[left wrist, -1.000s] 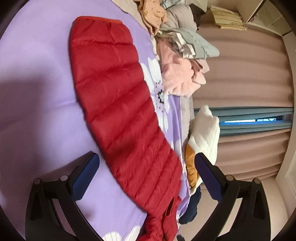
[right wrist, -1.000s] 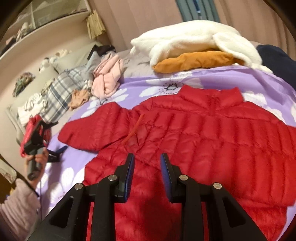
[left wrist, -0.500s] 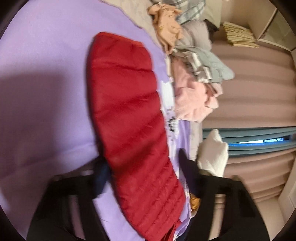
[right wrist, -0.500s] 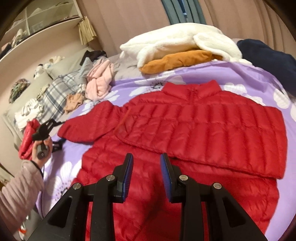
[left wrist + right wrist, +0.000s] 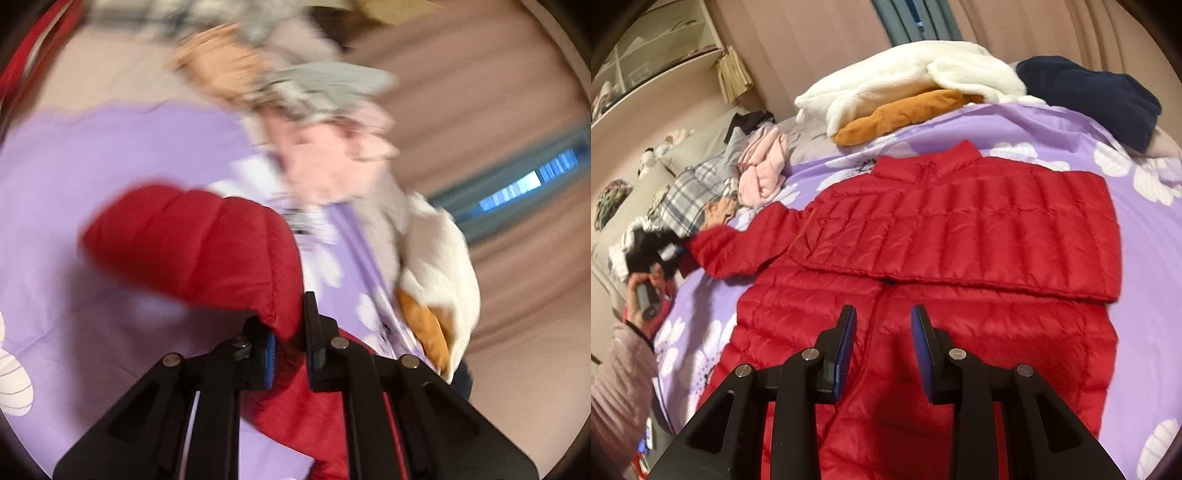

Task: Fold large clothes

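While the left wrist view is blurred, it shows the left gripper (image 5: pixel 290 343) clamped on the free sleeve (image 5: pixel 192 236) of the red puffer jacket (image 5: pixel 295 406), raised off the purple bedspread (image 5: pixel 92 155); that fold is only begun. From the right wrist view, the jacket (image 5: pixel 923 332) lies flat on the bed, one sleeve (image 5: pixel 979 229) already across the chest. The right gripper (image 5: pixel 882 343) hovers above, jaws partly apart, empty. Folding the body is left.
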`<state>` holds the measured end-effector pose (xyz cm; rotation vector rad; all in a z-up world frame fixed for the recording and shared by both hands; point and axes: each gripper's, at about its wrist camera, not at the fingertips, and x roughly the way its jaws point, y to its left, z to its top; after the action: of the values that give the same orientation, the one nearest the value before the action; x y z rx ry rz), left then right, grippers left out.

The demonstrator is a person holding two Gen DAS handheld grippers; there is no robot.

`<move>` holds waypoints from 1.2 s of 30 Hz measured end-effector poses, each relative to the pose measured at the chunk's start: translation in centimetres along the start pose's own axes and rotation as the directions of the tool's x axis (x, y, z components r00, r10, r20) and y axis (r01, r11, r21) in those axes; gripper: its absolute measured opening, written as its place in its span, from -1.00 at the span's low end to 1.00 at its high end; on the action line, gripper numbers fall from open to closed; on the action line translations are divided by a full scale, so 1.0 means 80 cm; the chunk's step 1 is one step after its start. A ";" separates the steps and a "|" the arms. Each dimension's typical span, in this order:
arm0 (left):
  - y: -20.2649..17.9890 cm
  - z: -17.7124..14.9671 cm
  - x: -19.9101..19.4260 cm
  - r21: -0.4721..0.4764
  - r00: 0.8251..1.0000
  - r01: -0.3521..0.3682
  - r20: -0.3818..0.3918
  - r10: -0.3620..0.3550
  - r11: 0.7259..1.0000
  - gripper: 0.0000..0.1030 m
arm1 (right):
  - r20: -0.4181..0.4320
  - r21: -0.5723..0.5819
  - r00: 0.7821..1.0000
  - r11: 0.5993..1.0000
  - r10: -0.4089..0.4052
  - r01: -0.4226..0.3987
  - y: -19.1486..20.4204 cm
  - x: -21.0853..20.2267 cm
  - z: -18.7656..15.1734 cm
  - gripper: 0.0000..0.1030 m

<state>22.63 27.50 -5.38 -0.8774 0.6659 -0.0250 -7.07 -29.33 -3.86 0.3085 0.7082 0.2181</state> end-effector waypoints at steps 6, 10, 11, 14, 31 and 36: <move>-0.142 -0.060 -0.028 0.317 0.997 0.080 -0.025 -0.077 0.945 -0.84 | 0.014 0.038 1.000 0.999 -0.007 0.007 -0.017 -0.022 -0.012 -0.41; -0.220 -0.125 -0.032 0.469 0.987 0.159 -0.095 -0.129 0.869 -0.80 | 0.027 0.082 1.000 0.997 -0.009 0.007 -0.032 -0.036 -0.017 -0.41; -0.233 -0.140 -0.030 0.498 0.985 0.170 -0.113 -0.131 0.850 -0.79 | 0.029 0.096 1.000 0.995 -0.009 0.006 -0.036 -0.040 -0.018 -0.41; -0.279 -0.205 -0.020 0.622 0.980 0.192 -0.168 -0.111 0.759 -0.78 | 0.043 0.130 0.999 0.991 -0.014 0.009 -0.049 -0.050 -0.021 -0.41; -0.312 -0.472 0.110 0.829 0.845 0.349 -0.480 0.235 0.437 -0.16 | 0.127 0.425 0.992 0.903 -0.001 -0.053 -0.146 -0.085 -0.033 0.13; -0.291 -0.438 0.081 0.830 0.859 0.350 -0.469 0.205 0.435 0.25 | 0.146 0.457 0.988 0.883 0.043 -0.106 -0.152 -0.066 -0.017 0.23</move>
<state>14.26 -14.16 -7.97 0.2221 0.9629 -0.6900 -10.77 -41.99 -5.89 0.8053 0.6110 0.0962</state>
